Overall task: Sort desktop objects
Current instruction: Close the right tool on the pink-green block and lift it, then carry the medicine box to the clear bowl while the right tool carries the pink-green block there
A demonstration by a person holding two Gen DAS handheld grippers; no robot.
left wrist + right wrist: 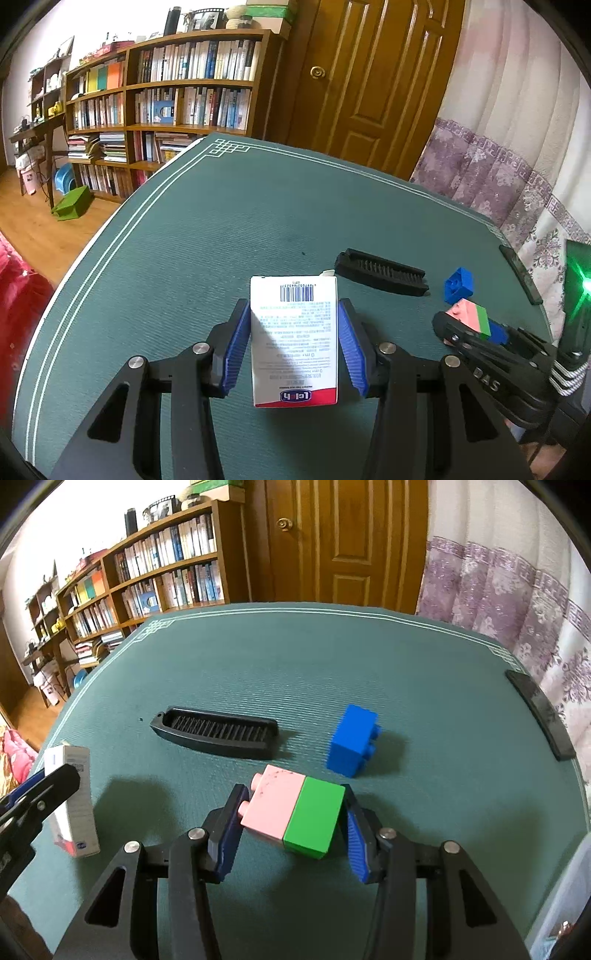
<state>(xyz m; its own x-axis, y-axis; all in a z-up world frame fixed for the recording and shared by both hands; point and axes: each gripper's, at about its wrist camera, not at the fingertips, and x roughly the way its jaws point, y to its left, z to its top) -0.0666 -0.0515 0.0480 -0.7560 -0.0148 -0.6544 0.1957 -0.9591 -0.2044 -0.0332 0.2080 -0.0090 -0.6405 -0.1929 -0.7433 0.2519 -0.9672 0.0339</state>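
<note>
Left fingers clamping one white box, right fingers gripping one pink-green block, one blue block, one comb

This is a room in a home. Tall wooden bookshelves full of books stand by a brown door, with flowery curtains and a wooden floor.

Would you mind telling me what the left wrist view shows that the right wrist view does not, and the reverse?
Only the left wrist view shows the white box's barcode face, clamped in the left gripper. Only the right wrist view shows the pink-and-green block pressed between the right gripper's pads. Both show the black comb, the blue block and the green mat.
</note>
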